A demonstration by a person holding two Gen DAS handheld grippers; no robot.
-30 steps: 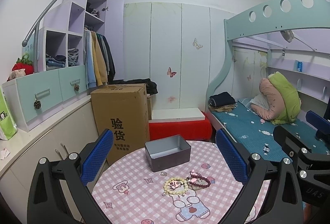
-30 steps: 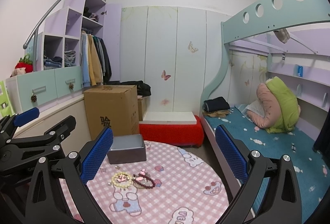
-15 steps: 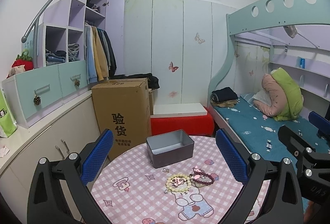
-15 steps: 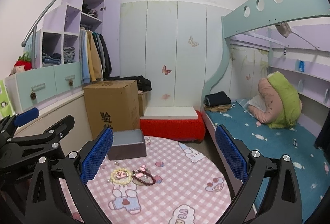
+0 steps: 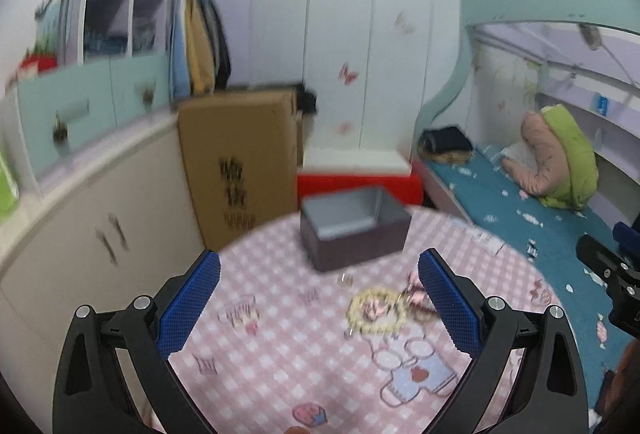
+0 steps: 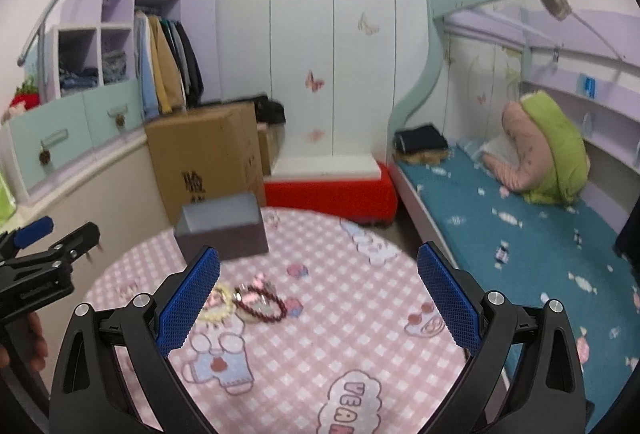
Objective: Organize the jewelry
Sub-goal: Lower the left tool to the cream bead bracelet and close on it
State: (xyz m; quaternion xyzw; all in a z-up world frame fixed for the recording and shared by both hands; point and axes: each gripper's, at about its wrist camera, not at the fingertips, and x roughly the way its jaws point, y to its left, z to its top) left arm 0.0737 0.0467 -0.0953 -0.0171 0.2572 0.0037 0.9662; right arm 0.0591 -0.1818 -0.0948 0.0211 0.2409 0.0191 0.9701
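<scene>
- Now both grippers, left gripper [image 5: 319,308] & right gripper [image 6: 318,301], hover w/ jaws spread, empty.
- Approach pale beaded bracelet [image 5: 374,310] low, centred.
- Pinch gently, drop into open grey metal box [image 5: 354,228] on pink checked desk [image 6: 320,346].

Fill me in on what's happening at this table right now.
A person holds a two-finger tool in each hand over a round table with a pink checked cloth. Both the left tool and right tool are open and hold nothing. A pale bead bracelet and a dark red bead bracelet lie together on the cloth, not yet put away. The open grey tin box sits just behind them.
</scene>
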